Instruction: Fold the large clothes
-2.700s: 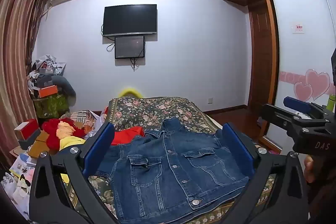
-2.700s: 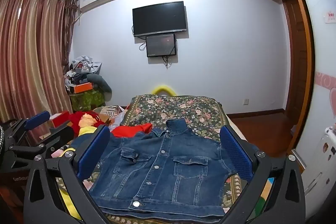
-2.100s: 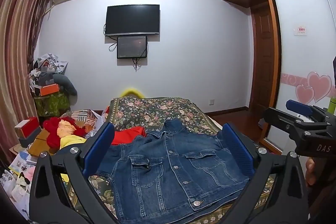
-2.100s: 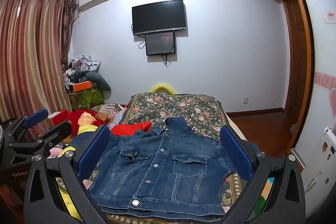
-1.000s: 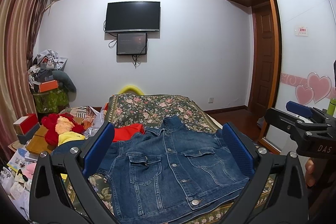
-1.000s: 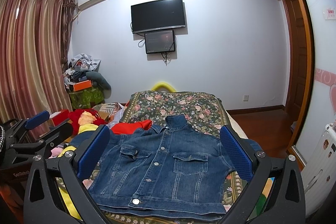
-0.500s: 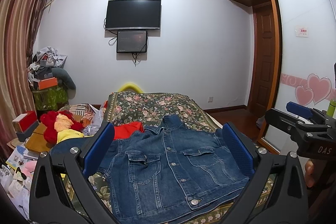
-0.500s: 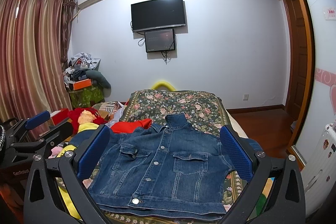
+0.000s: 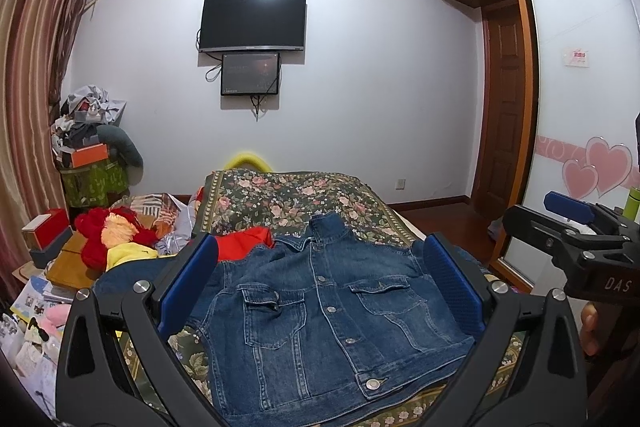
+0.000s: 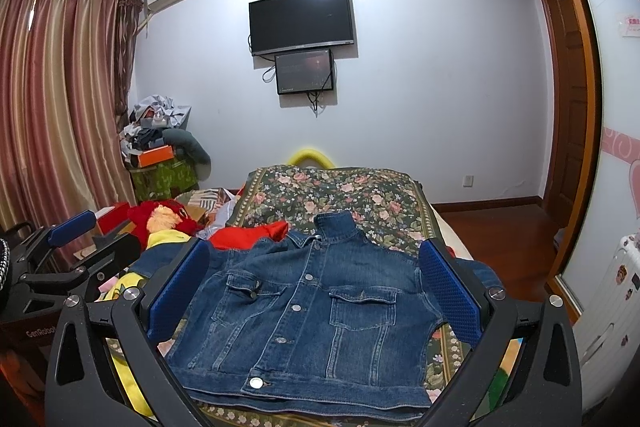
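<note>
The left gripper [image 9: 320,283] is held with its blue pads wide apart and nothing between them, above the near edge of the bed [image 9: 280,195]. The denim jacket [image 9: 328,315] is laid flat, front up and buttoned, on the floral bedspread, its collar pointed toward the far wall and its hem toward the cameras, so its long axis runs away from the viewer. It is seen below and ahead of both tools, untouched. The right gripper [image 10: 316,287] is likewise spread open and empty. Compared with 2.7 seconds earlier, the jacket is unmoved; both views are only slightly shifted.
</note>
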